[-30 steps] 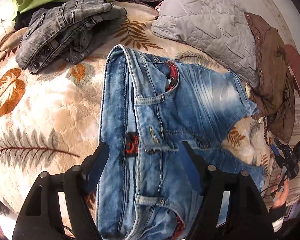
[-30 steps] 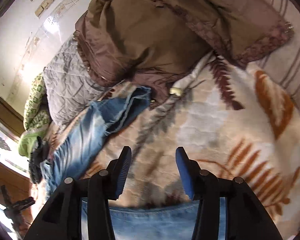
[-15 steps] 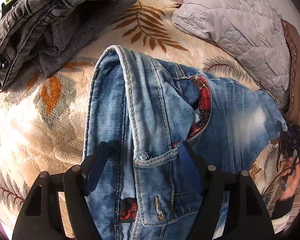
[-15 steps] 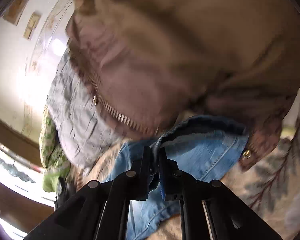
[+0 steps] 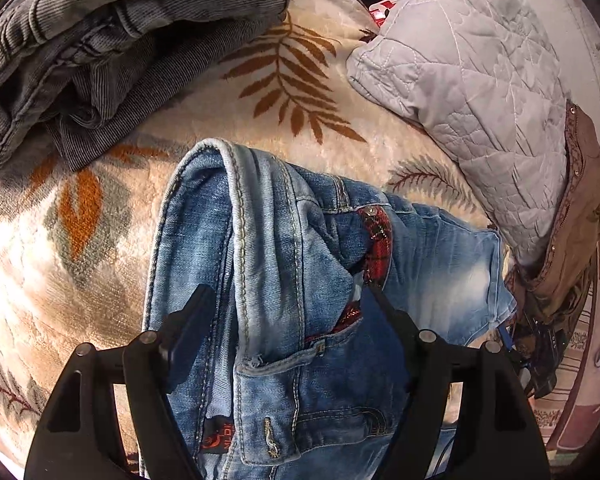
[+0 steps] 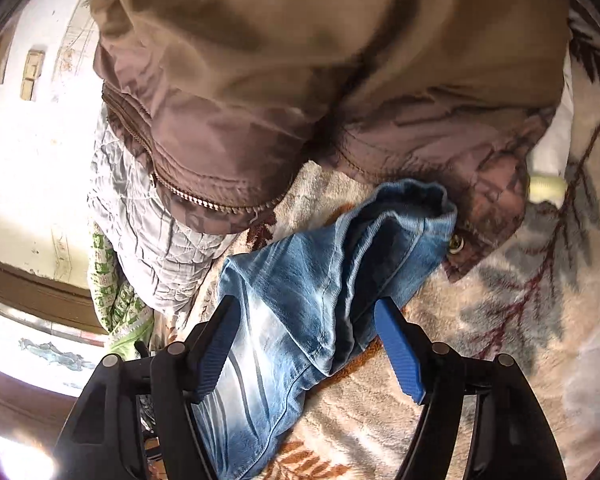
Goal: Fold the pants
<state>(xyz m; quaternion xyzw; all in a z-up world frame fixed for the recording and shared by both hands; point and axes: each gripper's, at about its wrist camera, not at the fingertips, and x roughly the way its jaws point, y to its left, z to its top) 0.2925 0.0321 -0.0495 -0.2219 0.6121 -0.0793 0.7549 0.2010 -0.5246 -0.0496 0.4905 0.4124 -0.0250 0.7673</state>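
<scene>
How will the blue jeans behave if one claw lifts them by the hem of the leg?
The blue jeans would probably sag and unfold, since the leg already lies in soft creases. The doubled waistband looks thick, so that end is likely heavier and may drag on the plush blanket. The coarse denim should not slip easily.

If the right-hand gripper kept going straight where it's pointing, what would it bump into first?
Most likely the blue jeans: the right gripper, its jaws opening, straddles the leg end. Beyond lies the brown jacket, though depth is hard to judge.
</scene>
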